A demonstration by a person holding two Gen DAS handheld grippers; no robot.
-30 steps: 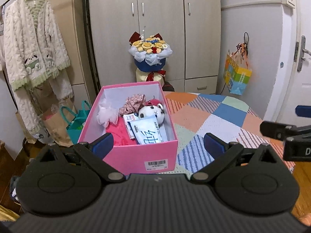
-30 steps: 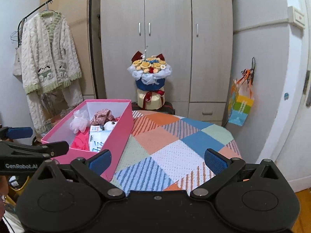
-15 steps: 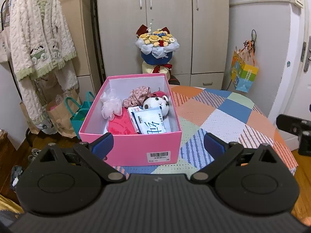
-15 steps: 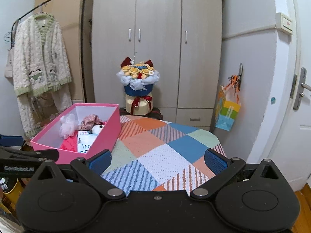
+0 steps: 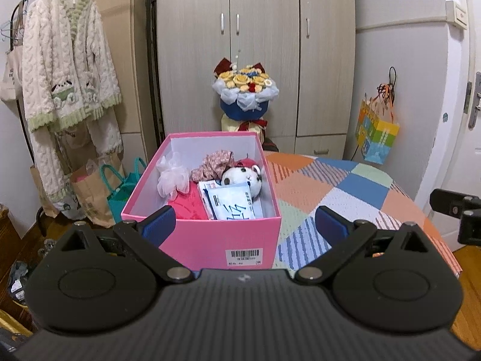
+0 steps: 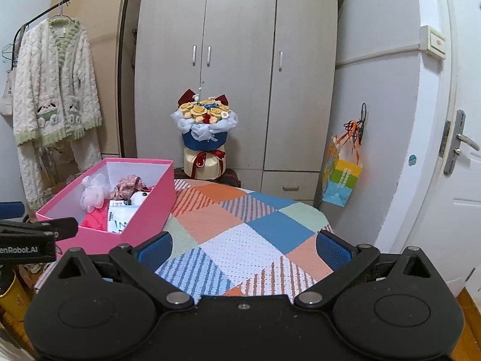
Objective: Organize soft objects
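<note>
Bedroom setting: grey wardrobe [image 6: 237, 69] at the back, patchwork cover [image 6: 240, 240] over the table ahead of both tools. Left gripper [image 5: 243, 225] spread wide and empty, hovering just short of the pink box [image 5: 204, 237]; the box's near wall sits between its fingertips, not touched. Right gripper [image 6: 243, 246] likewise spread and empty, over bare patchwork, the box off to its left and well apart.

Left wrist view looks straight into the box: white mesh puff [image 5: 171, 177] at far left, floral fabric piece [image 5: 215, 165] behind, small white plush [image 5: 243, 177] at right, white packets [image 5: 231, 204] lying on something red [image 5: 188, 204] (a cloth, probably; only a fold shows). Barcode label [image 5: 244, 254] on the near wall appears only here.

Right wrist view shows the same contents obliquely, half hidden by the box wall. It alone gives the door handle [image 6: 460, 141] clearly. Flower bouquet [image 6: 204, 126] stands beyond the table; gift bag [image 6: 341, 180] hangs on the wall to the right; cream cardigan [image 6: 54, 90] hangs at left.
</note>
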